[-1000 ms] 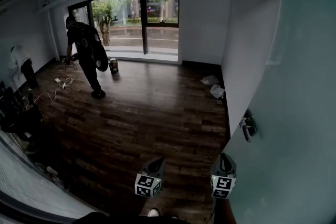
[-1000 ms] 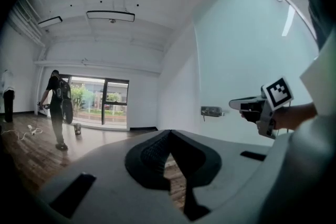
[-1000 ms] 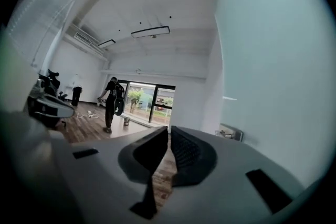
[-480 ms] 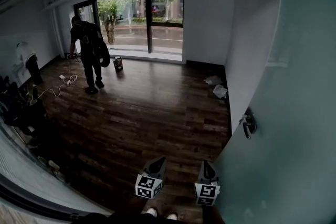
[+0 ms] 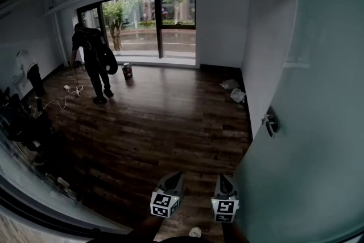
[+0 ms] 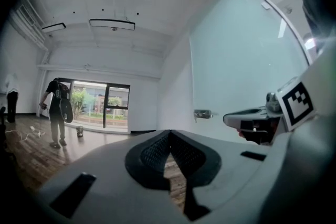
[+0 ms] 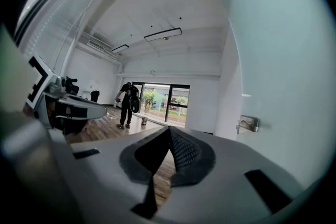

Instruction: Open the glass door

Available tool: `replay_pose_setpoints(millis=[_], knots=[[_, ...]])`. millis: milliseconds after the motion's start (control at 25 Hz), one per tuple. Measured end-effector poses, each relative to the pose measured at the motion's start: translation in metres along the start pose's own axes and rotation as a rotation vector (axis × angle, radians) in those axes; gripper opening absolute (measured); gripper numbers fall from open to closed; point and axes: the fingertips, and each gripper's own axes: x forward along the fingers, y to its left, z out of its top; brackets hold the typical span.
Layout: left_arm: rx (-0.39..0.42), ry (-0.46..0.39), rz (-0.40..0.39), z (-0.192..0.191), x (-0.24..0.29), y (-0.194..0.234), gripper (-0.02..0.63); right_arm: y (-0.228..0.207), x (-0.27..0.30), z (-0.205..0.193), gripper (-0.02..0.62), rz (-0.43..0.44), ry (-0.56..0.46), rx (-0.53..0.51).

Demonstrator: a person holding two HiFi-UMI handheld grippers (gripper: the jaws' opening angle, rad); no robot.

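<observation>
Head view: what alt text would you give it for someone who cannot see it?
A frosted glass door with a metal handle fills the right side, beside a room with a dark wood floor. Below, the left gripper and right gripper, both shut and empty, point ahead. A person stands by a far window.

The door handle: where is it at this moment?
In the head view the door handle is on the right, on the glass door, ahead of the right gripper and apart from it.
</observation>
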Motion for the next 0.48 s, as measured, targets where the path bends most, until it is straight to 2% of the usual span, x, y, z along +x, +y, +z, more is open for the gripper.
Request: replay_pose_setpoints(millis=[200,320,480], knots=[[-0.001,0.013,-0.010,-0.011,-0.076,0.001,0.006,0.053,-0.050,0.000,0.018,-0.007,0.013,0.007],[-0.005,0.024,-0.012,-0.022,-0.124,0.000,0.006,0.084,-0.084,-0.004,0.018,-0.001,0.029,0.065],[0.001,-0.014,-0.024,-0.025,-0.188,-0.007,0.006,0.122,-0.134,0.000,0.018,-0.009,0.010,0.074]])
